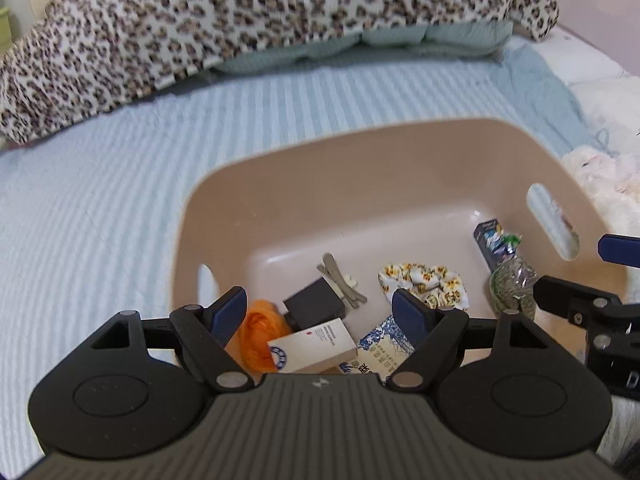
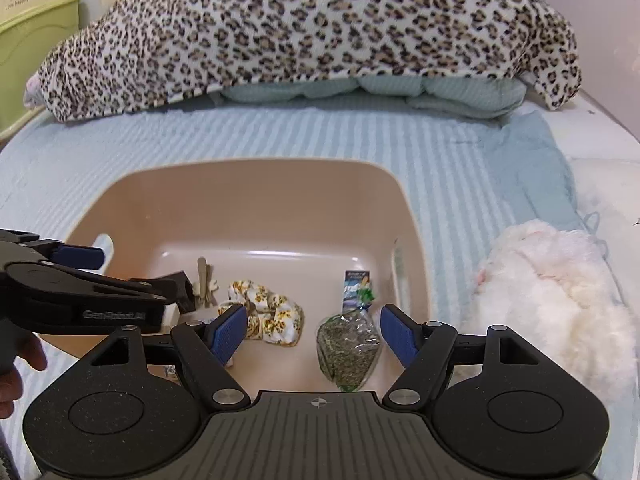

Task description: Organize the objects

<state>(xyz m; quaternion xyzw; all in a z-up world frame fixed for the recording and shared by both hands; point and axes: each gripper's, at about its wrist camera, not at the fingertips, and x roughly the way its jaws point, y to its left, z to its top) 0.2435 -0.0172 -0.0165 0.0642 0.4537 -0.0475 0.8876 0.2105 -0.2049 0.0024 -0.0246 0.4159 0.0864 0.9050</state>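
A beige plastic basket [image 1: 360, 152] [image 2: 256, 184] sits on the striped bed. In it lie an orange cloth [image 1: 260, 332], a black box [image 1: 314, 306], grey hair clips [image 1: 340, 280], a white card box [image 1: 316, 344], a blue-patterned packet [image 1: 380, 352], a floral scrunchie [image 1: 428, 284] [image 2: 268, 312], a bag of green herbs [image 1: 512, 288] [image 2: 348, 344] and a small blue packet [image 1: 490, 240] [image 2: 356, 284]. My left gripper [image 1: 320, 316] is open and empty above the basket's near left part. My right gripper [image 2: 314, 334] is open and empty above the scrunchie and herb bag.
A leopard-print blanket [image 2: 304, 32] and pale green pillows [image 2: 372, 92] lie at the back of the bed. A white fluffy toy [image 2: 552, 300] lies right of the basket. A green headboard [image 2: 32, 52] stands far left. The left gripper's side [image 2: 80, 296] shows in the right view.
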